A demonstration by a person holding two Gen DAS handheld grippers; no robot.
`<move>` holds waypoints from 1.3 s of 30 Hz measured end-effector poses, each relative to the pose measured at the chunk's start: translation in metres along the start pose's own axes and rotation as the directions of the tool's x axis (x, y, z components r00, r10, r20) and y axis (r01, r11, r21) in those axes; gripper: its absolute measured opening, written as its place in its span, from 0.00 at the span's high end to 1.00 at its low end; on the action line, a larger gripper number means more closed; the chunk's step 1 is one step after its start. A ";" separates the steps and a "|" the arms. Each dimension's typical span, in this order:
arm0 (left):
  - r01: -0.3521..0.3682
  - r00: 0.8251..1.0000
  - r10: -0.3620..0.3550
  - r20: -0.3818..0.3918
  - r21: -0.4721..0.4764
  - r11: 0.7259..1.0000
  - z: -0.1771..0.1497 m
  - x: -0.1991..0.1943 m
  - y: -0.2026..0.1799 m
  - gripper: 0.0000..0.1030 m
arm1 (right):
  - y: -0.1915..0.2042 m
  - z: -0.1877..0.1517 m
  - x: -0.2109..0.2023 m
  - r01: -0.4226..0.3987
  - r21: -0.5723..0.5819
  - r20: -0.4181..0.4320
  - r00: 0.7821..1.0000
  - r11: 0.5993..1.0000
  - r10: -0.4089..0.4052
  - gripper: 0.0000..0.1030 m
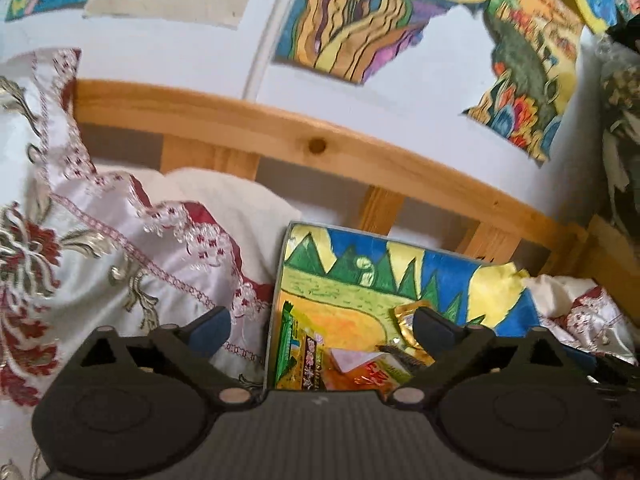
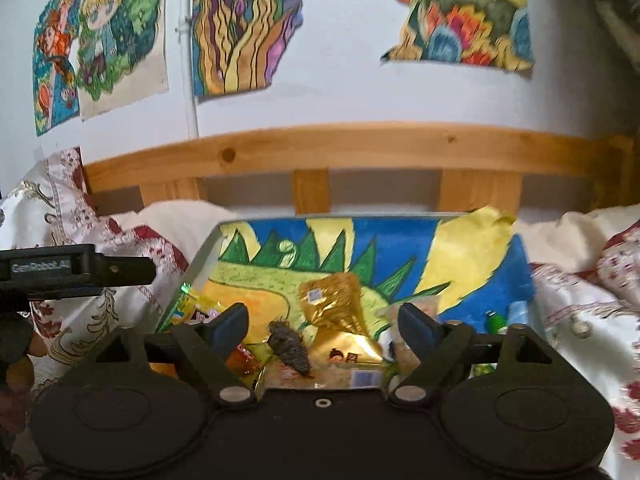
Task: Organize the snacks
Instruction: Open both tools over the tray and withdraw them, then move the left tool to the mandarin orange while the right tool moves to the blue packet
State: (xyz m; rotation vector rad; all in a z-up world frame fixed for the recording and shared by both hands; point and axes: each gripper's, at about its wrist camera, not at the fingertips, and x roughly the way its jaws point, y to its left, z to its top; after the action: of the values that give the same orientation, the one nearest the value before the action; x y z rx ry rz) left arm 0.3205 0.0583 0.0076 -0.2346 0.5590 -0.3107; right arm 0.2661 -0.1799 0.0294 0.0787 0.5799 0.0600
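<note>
A shallow box (image 1: 278,280) lined with a bright painted drawing lies on the bed and holds several snacks. In the left wrist view I see a green packet (image 1: 290,340), a gold wrapper (image 1: 406,320) and an orange-red packet (image 1: 372,376). My left gripper (image 1: 322,320) is open above the box's left part, with nothing pinched between its fingers. In the right wrist view a crumpled gold bag (image 2: 340,304), a dark ridged cone-shaped piece (image 2: 290,348) and a green-yellow packet (image 2: 188,304) lie in the box (image 2: 204,256). My right gripper (image 2: 324,316) hangs open over them, holding nothing.
A wooden bed rail (image 2: 360,144) runs behind the box. White cloth with red embroidery (image 1: 100,248) covers the bed on both sides. The black body of the left gripper tool (image 2: 80,268) shows at the left of the right wrist view. Coloured drawings (image 2: 240,28) hang on the wall.
</note>
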 end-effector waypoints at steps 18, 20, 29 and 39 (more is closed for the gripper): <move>-0.033 0.997 0.034 0.074 -0.014 0.999 -0.053 -0.087 -0.021 0.00 | -0.018 -0.030 -0.100 0.101 0.044 0.099 0.990 0.994 -0.105 0.01; -0.039 0.997 0.040 0.065 -0.011 0.999 -0.060 -0.091 -0.023 0.00 | -0.019 -0.035 -0.107 0.114 0.048 0.095 0.988 0.992 -0.119 0.01; -0.044 0.999 0.044 0.011 0.023 0.999 -0.086 -0.102 -0.032 0.00 | -0.025 -0.070 -0.133 0.148 0.037 0.048 0.988 0.988 -0.149 0.01; -0.067 0.996 0.070 -0.055 0.069 0.995 -0.112 -0.105 -0.040 0.00 | -0.030 -0.095 -0.141 0.158 0.033 -0.003 0.987 0.987 -0.158 0.01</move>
State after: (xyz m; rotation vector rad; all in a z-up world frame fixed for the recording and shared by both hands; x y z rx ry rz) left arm 0.1651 0.0433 -0.0219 -0.1420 0.6114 -0.2698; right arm 0.0974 -0.2152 0.0247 0.0650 0.5861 -0.1038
